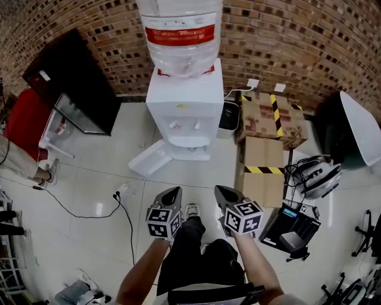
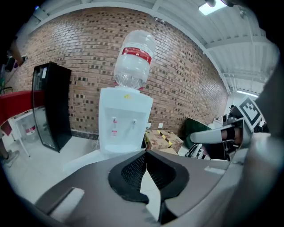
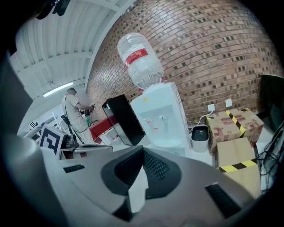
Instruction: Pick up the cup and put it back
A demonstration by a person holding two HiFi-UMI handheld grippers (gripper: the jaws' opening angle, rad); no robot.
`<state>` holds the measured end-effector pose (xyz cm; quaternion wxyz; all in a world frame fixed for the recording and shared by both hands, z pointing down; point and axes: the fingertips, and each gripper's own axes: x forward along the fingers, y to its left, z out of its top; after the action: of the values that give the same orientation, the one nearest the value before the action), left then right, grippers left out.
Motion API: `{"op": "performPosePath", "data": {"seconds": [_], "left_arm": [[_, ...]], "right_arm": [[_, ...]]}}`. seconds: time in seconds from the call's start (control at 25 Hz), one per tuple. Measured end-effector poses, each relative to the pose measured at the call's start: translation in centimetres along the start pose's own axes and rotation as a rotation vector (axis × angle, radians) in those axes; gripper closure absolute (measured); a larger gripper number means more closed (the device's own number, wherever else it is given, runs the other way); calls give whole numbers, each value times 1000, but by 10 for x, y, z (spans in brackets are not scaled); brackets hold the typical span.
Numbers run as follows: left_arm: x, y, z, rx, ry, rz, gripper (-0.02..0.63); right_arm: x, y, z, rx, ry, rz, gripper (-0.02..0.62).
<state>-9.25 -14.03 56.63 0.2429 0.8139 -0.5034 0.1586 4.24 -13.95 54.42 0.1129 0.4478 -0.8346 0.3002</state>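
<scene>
Cup: cannot make it out in any view. My left gripper (image 1: 174, 192) and right gripper (image 1: 221, 190) both pinched closed, empty (aimed toward water dispenser (image 1: 184, 101), well apart).

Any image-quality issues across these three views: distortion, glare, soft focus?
Head view: even light, mostly sharp, brick wall bows toward the edges. Left gripper view: heavy fisheye with black corners, ceiling light blown out, left tool soft up close. Right gripper view: same fisheye curve, water dispenser crisp, right tool blurred in the foreground.
</scene>
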Motion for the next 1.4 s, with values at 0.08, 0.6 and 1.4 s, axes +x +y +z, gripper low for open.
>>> {"op": "performPosePath", "data": {"seconds": [0.08,0.6,1.4], "left_arm": [[42,22,-23,14,8,-1,606],[316,150,-190,87,76,60,430],[542,229,-262,180,65,123,169]], "right_arm": [[37,-24,-14,2,-6,-3,583],[214,-147,-122,-28,-6,-1,583],[313,-202,-166,1,-78,36,583]]}}
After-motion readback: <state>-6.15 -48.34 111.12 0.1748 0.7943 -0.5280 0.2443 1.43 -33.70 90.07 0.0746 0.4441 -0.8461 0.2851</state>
